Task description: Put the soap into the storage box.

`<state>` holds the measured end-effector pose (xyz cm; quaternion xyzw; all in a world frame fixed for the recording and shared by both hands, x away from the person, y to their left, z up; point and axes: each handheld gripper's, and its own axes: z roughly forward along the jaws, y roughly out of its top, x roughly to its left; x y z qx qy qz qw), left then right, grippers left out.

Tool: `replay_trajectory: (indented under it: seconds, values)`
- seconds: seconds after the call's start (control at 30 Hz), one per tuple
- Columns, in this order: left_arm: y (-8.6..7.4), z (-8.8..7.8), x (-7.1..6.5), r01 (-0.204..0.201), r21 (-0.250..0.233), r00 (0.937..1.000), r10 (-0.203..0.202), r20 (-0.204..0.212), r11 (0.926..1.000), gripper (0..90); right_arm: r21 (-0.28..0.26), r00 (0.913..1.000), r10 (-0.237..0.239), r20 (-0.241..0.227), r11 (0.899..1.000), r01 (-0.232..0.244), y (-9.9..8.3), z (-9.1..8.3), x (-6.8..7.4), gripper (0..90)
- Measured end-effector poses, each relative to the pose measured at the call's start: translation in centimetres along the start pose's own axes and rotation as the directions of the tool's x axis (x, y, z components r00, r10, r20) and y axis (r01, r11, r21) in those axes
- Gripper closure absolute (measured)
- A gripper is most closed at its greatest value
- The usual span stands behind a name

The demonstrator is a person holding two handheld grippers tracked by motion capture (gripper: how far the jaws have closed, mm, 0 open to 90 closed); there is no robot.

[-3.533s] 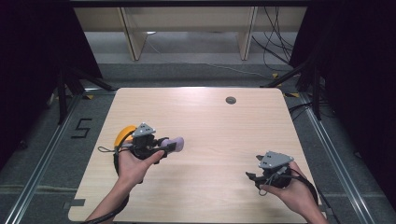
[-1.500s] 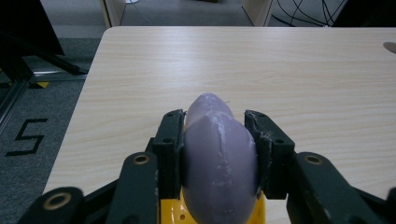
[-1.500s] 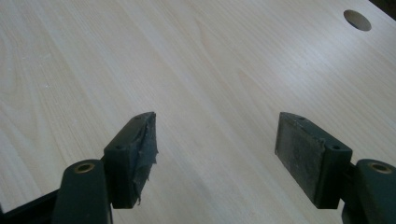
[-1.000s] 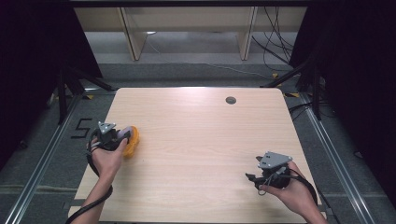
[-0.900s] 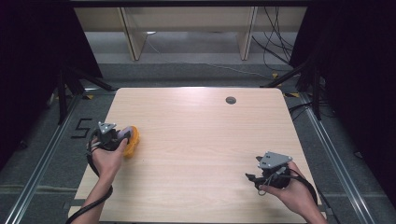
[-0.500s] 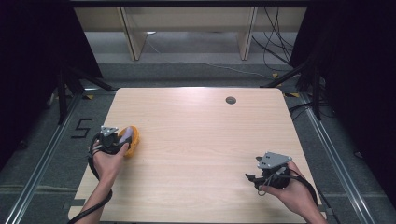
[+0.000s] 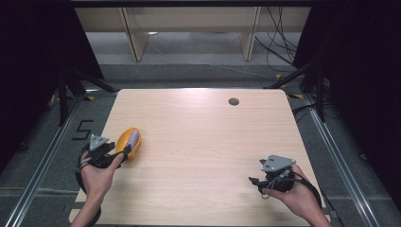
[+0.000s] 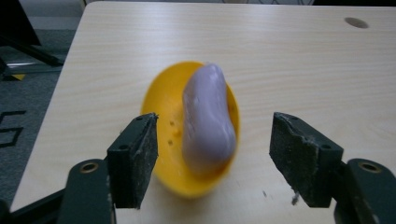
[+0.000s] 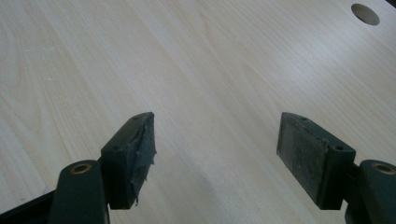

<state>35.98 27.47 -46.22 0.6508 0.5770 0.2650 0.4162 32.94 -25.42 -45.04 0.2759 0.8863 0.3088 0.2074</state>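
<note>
The left gripper has released; its jaws stand apart, and the purple piece now lies in the yellow bowl. Placement looks complete. The right gripper is spread wide over the bare table.

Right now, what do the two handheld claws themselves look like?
Both claws are black. The left claw and right claw each carry a grey three-cornered plate on top and trail a black cable. Their jaws end in dark rectangular pads, worn and fraying at the edges. The person's forearms are bare.

A single black numeral "5" is marked on the grey floor just left of the desk — the one readable sign — its edge also showing in the left gripper view.
</note>
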Motion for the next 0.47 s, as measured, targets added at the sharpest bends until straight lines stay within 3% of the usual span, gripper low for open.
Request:
replay_trajectory:
  seconds: [0.03,0.13,0.17,0.2,0.3,0.37,0.47]
  values:
    - [0.0,0.0,0.0,0.0,0.0,1.0,0.0,0.0,1.0,31.4,0.0,1.0,0.0,0.0,1.0,0.0,0.0,0.0,0.0,28.8]
    - [-3.1,-2.1,0.1,0.013,-0.027,0.9997,-0.013,0.022,0.9996,31.3,-0.004,1.0,0.003,0.0,1.0,-0.003,0.0,0.0,0.1,28.9]
    - [-3.1,-2.1,0.1,0.013,-0.027,0.9997,-0.013,0.022,0.9996,31.4,-0.009,1.0,-0.006,0.0,1.0,0.006,0.0,0.1,0.0,29.1]
    - [-4.5,-2.7,0.0,0.041,-0.007,0.9984,-0.041,0.04,0.9991,31.4,-0.01,1.0,0.001,0.004,1.0,-0.001,0.0,0.1,0.0,29.3]
    - [-5.6,-3.2,-0.1,0.071,0.003,0.9946,-0.071,0.075,0.9975,31.4,-0.021,0.9999,-0.007,0.01,1.0,0.007,-0.1,0.1,0.0,30.4]
    - [-5.9,-3.4,-0.2,0.065,0.015,0.9954,-0.066,0.069,0.9977,31.7,-0.022,0.9998,0.012,0.017,1.0,-0.011,-0.1,0.1,0.1,31.2]
    - [-5.8,-3.2,-0.1,0.064,-0.006,0.9957,-0.063,0.068,0.9979,32.7,-0.024,0.9987,0.036,0.035,0.999,-0.035,-0.3,0.1,0.0,34.1]
